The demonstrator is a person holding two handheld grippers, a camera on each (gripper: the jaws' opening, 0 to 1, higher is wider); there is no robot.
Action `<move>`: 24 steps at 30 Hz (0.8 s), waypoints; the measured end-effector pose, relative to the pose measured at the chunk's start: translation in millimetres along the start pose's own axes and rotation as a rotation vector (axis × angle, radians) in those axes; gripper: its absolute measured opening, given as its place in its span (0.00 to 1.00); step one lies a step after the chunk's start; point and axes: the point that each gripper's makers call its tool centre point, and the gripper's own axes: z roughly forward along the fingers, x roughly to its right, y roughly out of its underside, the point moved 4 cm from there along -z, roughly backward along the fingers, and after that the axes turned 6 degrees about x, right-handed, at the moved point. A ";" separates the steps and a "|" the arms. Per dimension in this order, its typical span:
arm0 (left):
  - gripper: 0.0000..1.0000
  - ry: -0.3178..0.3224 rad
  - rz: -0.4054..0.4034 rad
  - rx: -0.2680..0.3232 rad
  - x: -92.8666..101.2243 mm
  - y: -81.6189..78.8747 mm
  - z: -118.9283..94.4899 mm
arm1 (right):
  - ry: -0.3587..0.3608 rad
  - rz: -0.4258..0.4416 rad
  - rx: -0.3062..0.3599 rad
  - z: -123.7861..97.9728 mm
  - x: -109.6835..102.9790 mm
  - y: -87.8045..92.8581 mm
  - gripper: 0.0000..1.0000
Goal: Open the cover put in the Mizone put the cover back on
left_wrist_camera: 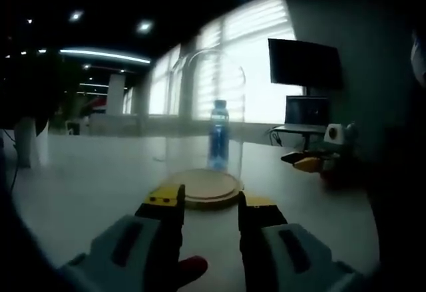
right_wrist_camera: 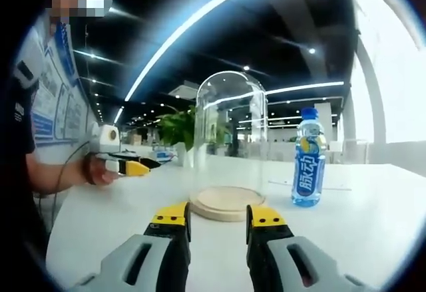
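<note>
A clear glass dome cover (right_wrist_camera: 229, 132) stands on a round wooden base (right_wrist_camera: 227, 203) on the white table (right_wrist_camera: 359, 225). To the right of the base stands a blue Mizone bottle (right_wrist_camera: 309, 162), upright with its cap on. My right gripper (right_wrist_camera: 217, 216) is open just short of the base, with nothing between its jaws. In the left gripper view the dome (left_wrist_camera: 203, 106) and base (left_wrist_camera: 202, 187) lie straight ahead, and the bottle (left_wrist_camera: 218, 136) shows through the glass behind them. My left gripper (left_wrist_camera: 210, 202) is open at the base's near edge. The right gripper (left_wrist_camera: 307, 162) hovers at the right.
A person's hand holds the left gripper (right_wrist_camera: 126, 165) at the left of the right gripper view. A green plant (right_wrist_camera: 178, 127) stands behind the dome. A dark monitor (left_wrist_camera: 305, 62) and a laptop (left_wrist_camera: 306, 112) sit at the far right by bright windows.
</note>
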 end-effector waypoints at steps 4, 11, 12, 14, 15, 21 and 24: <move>0.28 -0.008 -0.008 0.010 -2.4 -2.5 -0.8 | -0.004 -0.002 -0.003 0.3 -0.8 -0.1 0.28; 0.33 0.005 -0.030 -0.010 -1.1 -1.0 1.3 | -0.021 -0.011 -0.004 1.7 -3.4 -2.0 0.29; 0.34 0.007 -0.031 -0.011 -0.6 -0.8 1.4 | -0.024 -0.012 -0.002 1.7 -3.7 -2.5 0.29; 0.37 0.008 -0.021 -0.003 0.0 -2.1 1.8 | -0.021 -0.016 0.003 1.6 -3.2 -3.8 0.30; 0.38 0.008 -0.019 -0.001 -0.1 -2.8 1.6 | -0.018 -0.012 0.010 1.4 -2.4 -5.3 0.31; 0.37 0.012 -0.029 0.072 -3.5 -16.9 0.7 | -0.018 0.012 0.028 3.4 2.4 -13.7 0.34; 0.37 0.016 -0.050 0.054 -6.2 -18.1 6.3 | -0.053 0.012 0.037 7.4 -0.4 -22.3 0.35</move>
